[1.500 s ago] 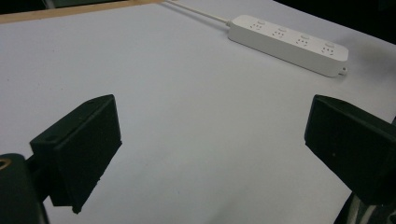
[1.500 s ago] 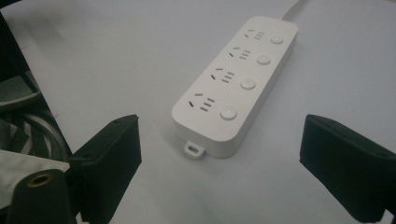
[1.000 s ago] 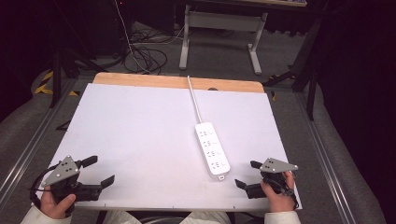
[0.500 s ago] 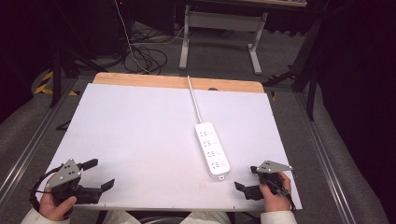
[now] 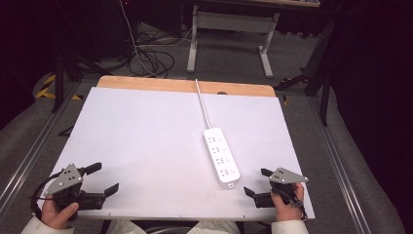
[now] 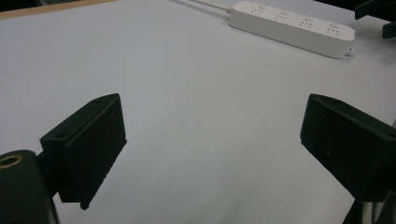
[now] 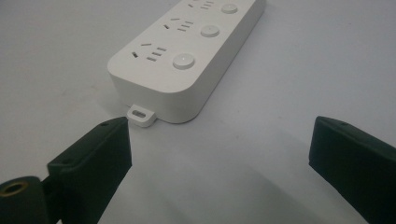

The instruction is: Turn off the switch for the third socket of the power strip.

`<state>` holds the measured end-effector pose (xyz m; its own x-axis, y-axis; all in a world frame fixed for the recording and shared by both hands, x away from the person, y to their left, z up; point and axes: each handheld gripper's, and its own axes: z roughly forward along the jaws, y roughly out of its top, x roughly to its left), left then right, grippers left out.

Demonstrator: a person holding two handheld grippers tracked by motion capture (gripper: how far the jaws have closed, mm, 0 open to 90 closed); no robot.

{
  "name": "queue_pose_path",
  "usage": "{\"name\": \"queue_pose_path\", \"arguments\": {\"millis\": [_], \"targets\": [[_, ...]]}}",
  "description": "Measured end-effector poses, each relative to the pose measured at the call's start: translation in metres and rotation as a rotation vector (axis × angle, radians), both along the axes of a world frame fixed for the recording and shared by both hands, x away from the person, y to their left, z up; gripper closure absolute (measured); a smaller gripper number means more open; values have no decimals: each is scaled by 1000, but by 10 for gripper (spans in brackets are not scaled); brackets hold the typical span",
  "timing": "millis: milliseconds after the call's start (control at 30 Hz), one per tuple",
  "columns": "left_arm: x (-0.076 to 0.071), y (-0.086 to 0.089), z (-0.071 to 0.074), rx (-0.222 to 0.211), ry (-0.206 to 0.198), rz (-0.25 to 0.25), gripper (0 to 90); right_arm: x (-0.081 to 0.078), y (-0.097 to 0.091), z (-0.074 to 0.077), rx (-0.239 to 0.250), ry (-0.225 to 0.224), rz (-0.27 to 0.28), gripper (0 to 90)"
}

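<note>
Overhead, the power strip [image 5: 221, 155] lies right of centre on the white table [image 5: 146, 141], near the right gripper [image 5: 256, 183], while the left gripper [image 5: 103, 178] waits well apart, both spread. Along the left jaws, broad bare tabletop offers room. Along the right jaws, the strip's tabbed end sits just beyond; I'd straddle it squarely, minding the near edge.

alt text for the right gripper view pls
A white power strip lies flat on a white table, its near end with a small hanging tab just ahead of the right tongs. The two black jaws stand wide open, holding nothing.
</note>
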<state>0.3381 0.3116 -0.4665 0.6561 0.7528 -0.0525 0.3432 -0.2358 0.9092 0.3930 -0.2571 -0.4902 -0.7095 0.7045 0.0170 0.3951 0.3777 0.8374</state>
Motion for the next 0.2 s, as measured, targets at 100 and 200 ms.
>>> {"name": "queue_pose_path", "arguments": {"millis": [100,200], "targets": [[0,-2,1,21,-20,11,74,-1,-1,2,3,-17,-8,69],[0,-3,1,45,-37,10,74,-3,-2,3,4,-35,-23,69]]}}
